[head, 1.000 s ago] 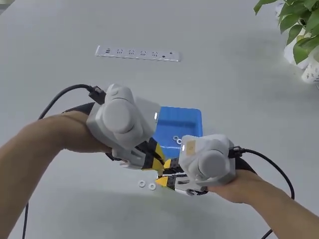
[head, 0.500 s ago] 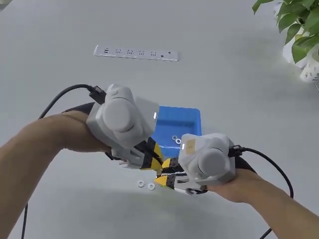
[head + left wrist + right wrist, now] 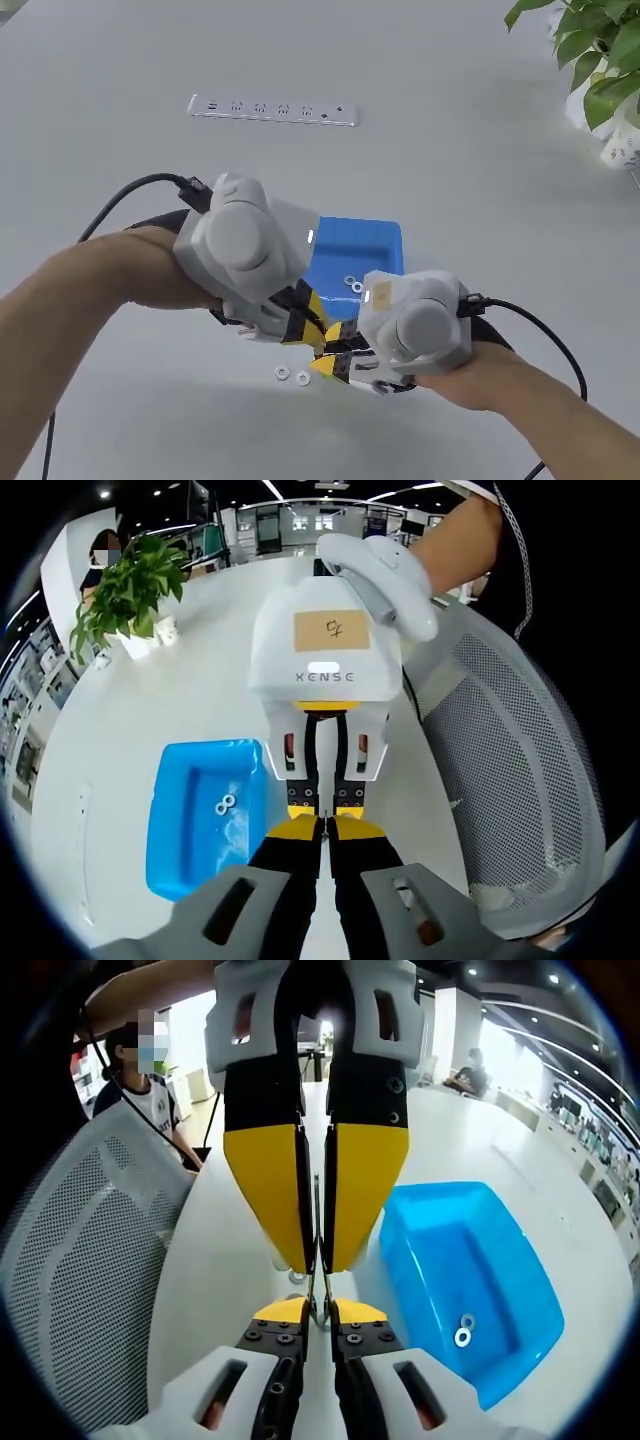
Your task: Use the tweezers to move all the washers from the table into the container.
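Note:
Two grippers meet tip to tip in front of the blue container (image 3: 365, 243). My left gripper (image 3: 316, 337) and my right gripper (image 3: 336, 352) are both shut on the thin metal tweezers (image 3: 317, 1215), which show as a narrow blade between the yellow jaws. In the right gripper view my own tips (image 3: 318, 1312) sit just below the left gripper's long jaws (image 3: 318, 1260). Two washers (image 3: 292, 375) lie on the table beside the tips. Another two washers (image 3: 225, 804) rest inside the container (image 3: 190, 840), with the same pair (image 3: 463, 1331) on its floor (image 3: 480, 1260).
A white power strip (image 3: 272, 108) lies at the far side of the table. A potted plant (image 3: 600, 60) stands at the back right. A mesh chair back (image 3: 500, 770) is near the table edge, and a person (image 3: 150, 1090) stands behind it.

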Motion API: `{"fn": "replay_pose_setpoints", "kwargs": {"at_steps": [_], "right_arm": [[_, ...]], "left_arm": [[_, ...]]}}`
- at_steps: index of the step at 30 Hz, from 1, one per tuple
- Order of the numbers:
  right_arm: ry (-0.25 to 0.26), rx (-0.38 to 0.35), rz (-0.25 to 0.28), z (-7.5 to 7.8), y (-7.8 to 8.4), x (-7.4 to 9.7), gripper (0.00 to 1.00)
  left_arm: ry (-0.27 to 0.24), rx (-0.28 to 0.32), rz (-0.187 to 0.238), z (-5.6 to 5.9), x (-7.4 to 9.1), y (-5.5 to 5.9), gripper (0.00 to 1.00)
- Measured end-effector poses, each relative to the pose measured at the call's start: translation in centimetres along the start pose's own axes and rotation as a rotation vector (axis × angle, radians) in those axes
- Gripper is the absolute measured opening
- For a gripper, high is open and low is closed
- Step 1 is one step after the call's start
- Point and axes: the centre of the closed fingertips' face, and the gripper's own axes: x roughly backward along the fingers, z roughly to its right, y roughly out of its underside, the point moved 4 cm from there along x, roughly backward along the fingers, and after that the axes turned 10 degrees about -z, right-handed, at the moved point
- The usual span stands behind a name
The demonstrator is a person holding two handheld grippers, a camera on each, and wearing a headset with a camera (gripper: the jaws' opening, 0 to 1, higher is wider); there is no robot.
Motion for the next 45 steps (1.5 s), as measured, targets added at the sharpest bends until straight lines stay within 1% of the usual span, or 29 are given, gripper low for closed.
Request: {"fn": "replay_pose_setpoints", "kwargs": {"at_steps": [19,30,45], "right_arm": [[-0.002,-0.002,-0.002,-0.1,0.1,0.0,0.1],[0.0,0.0,0.0,-0.3,0.0,0.4,0.1],[0.014,0.017,0.013,-0.7,-1.1,2.0,0.1]], "left_arm": [[0.005,0.0,-0.001,0.0,0.0,0.0,0.06],[0.008,0.005,0.009,0.2,0.3,-0.3,0.06],[0.004,0.001,0.013,0.8,2.0,-1.3,0.06]]}}
